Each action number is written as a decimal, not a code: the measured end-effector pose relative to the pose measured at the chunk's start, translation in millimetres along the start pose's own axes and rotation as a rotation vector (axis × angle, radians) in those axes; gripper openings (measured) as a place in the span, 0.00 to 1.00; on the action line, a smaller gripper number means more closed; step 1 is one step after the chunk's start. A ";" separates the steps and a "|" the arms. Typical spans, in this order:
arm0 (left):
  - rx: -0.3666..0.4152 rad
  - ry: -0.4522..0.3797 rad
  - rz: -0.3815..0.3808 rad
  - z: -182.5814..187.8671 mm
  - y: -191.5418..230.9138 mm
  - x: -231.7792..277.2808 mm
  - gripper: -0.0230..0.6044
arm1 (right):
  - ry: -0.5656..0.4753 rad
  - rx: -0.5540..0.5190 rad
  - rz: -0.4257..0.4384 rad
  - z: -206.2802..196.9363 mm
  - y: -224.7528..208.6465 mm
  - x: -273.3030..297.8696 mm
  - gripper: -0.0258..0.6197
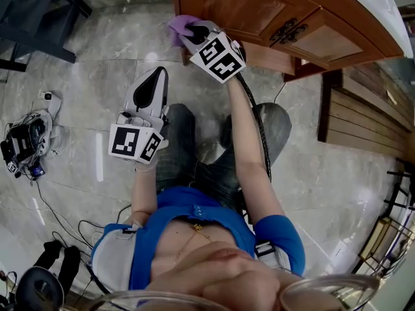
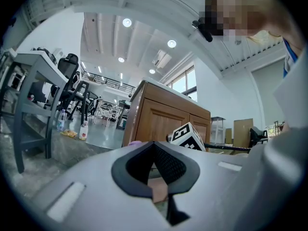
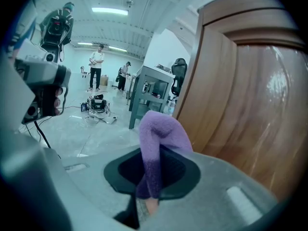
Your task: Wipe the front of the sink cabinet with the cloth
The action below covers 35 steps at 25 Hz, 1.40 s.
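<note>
The wooden sink cabinet stands at the top of the head view, with a dark metal handle on its doors. My right gripper is shut on a purple cloth, held at the cabinet's lower left corner. In the right gripper view the cloth sticks up from the jaws, right beside the cabinet's glossy wood. My left gripper rests on the person's knee, shut with nothing in it. From the left gripper view the cabinet is seen some way off.
The person sits on the marble floor. A slatted wooden platform lies to the right, a dark table frame at top left. Gear with cables sits on the floor at left. A metal rack stands at lower right.
</note>
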State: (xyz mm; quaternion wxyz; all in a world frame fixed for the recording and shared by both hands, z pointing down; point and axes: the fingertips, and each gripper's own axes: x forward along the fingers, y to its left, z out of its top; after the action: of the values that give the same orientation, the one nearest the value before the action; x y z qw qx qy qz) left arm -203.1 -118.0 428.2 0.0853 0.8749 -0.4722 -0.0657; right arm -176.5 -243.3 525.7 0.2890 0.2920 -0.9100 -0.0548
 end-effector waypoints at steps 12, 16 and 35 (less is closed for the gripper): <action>-0.010 0.011 -0.032 -7.5 -10.6 6.5 0.03 | 0.040 0.025 -0.051 -24.8 -20.0 -25.6 0.13; -0.013 0.013 -0.046 -9.8 -14.3 10.2 0.03 | 0.047 0.045 -0.071 -33.4 -28.1 -37.0 0.13; -0.019 0.015 -0.095 -14.2 -34.0 16.6 0.03 | 0.148 0.092 -0.206 -84.6 -66.1 -100.3 0.13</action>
State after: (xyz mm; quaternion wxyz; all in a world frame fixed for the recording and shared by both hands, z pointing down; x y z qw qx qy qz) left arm -163.6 -112.4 434.2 0.0940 0.8958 -0.4291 -0.0677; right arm -29.8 -235.4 528.4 0.3346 0.3999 -0.8531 -0.0208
